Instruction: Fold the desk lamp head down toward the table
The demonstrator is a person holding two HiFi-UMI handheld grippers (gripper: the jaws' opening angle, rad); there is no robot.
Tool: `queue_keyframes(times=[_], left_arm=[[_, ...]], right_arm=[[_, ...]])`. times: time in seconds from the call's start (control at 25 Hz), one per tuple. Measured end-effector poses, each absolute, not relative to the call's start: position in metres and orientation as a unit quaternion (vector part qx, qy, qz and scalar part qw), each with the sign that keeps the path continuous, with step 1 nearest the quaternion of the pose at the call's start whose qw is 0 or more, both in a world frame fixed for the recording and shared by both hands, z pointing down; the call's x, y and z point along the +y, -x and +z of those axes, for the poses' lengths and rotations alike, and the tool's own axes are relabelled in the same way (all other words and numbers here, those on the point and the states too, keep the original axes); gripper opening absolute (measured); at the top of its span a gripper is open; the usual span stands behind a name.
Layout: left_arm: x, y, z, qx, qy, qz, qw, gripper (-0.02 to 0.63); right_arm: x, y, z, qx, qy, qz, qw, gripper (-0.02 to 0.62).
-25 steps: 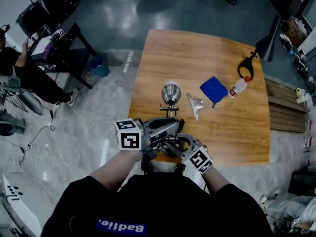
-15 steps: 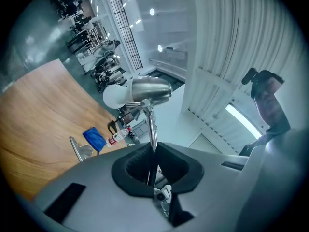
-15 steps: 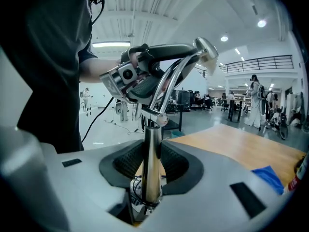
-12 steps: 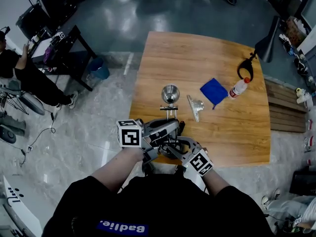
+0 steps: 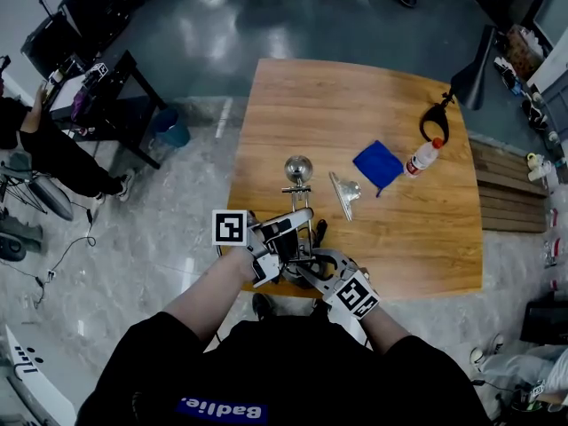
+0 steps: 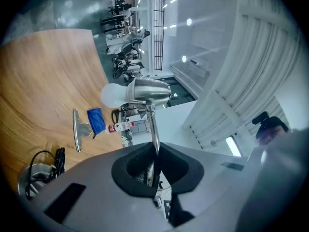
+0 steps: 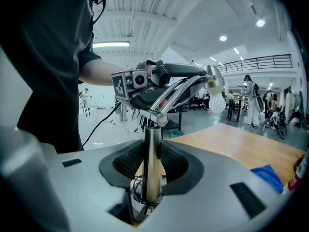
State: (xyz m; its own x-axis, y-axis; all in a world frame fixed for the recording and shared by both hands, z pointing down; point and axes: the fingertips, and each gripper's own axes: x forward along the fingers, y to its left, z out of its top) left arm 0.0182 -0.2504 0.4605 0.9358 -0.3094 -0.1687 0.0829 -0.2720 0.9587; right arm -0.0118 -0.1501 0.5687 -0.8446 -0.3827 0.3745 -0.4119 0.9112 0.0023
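Observation:
A chrome desk lamp stands at the near edge of the wooden table (image 5: 373,96). Its round head (image 5: 298,169) points away from me, and the white bulb (image 6: 113,95) shows in front of the shade (image 6: 147,89). My left gripper (image 5: 302,226) is shut on the lamp's thin upper arm (image 6: 154,132), whose rod runs between the pads (image 6: 155,166). My right gripper (image 5: 303,263) is shut on the upright lower post (image 7: 152,153), just above the base. From the right gripper view, the left gripper (image 7: 161,79) holds the arm above the elbow joint (image 7: 157,118).
A blue cloth (image 5: 377,165), a clear bottle with a red cap (image 5: 423,157) and a small metal stand (image 5: 344,192) lie right of the lamp. A black lamp (image 5: 470,82) and a black loop (image 5: 435,124) are at the far right. A cable (image 6: 46,156) coils by the base.
My left gripper has rolled and sunk slightly with the lamp arm. The lamp head looks smaller and lower. My right gripper holds the post in the same place.

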Motion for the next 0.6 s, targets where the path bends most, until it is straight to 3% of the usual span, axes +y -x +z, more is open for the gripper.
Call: queue_keyframes(times=[0.6], left_arm=[[-0.268,-0.018,0.516,-0.088,-0.699,-0.178,0.687,0.044]], right_arm=[[-0.151,0.013,0.567,-0.958,-0.207,0.042,0.195,0.114]])
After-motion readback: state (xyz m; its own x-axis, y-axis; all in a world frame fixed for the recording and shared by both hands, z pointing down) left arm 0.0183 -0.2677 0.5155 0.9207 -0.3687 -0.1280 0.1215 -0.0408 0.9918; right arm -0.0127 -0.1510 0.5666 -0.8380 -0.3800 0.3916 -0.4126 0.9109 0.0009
